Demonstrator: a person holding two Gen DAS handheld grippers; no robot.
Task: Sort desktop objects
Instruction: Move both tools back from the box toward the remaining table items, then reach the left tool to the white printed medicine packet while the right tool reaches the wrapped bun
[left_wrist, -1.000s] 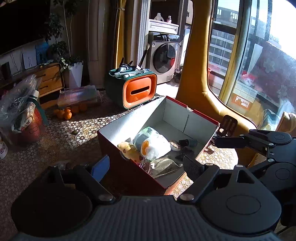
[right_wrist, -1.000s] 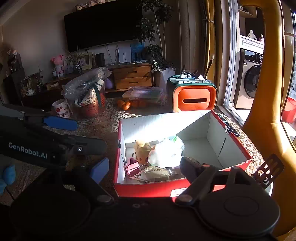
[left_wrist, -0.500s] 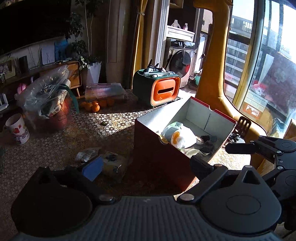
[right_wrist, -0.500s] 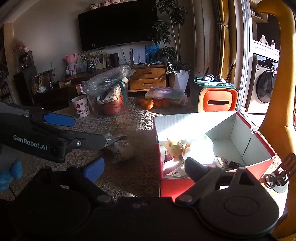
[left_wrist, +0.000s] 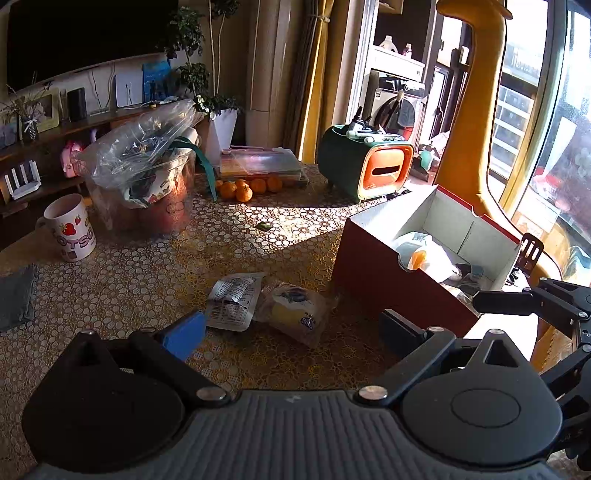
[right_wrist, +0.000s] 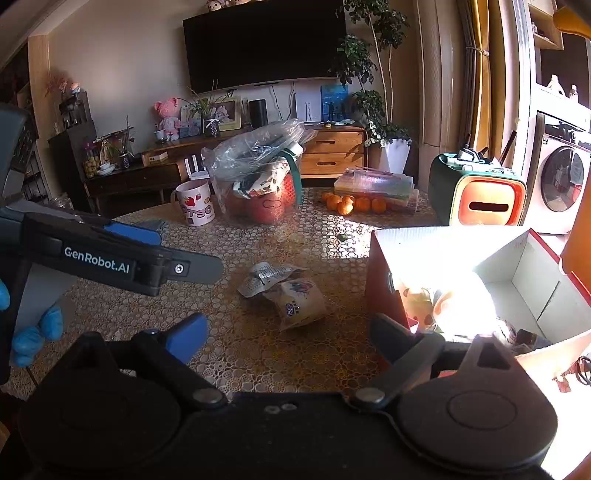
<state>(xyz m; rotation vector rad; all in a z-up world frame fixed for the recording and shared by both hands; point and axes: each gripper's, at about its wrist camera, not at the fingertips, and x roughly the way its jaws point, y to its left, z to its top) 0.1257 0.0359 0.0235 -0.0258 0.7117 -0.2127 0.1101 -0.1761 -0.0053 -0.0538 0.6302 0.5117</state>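
The left gripper's fingers stand wide apart with nothing between them, the blue pad on one side and the dark finger on the other. Just ahead of the gap, on the patterned tablecloth, lie a silver foil packet and a clear-wrapped yellow snack, touching each other. Ahead of the dark finger sits the open red box, holding a white bag and other small items.

The right gripper's fingers are likewise spread, gripping nothing. The same snack and packet lie ahead between them, the box ahead to their right. A strawberry mug stands far beyond.
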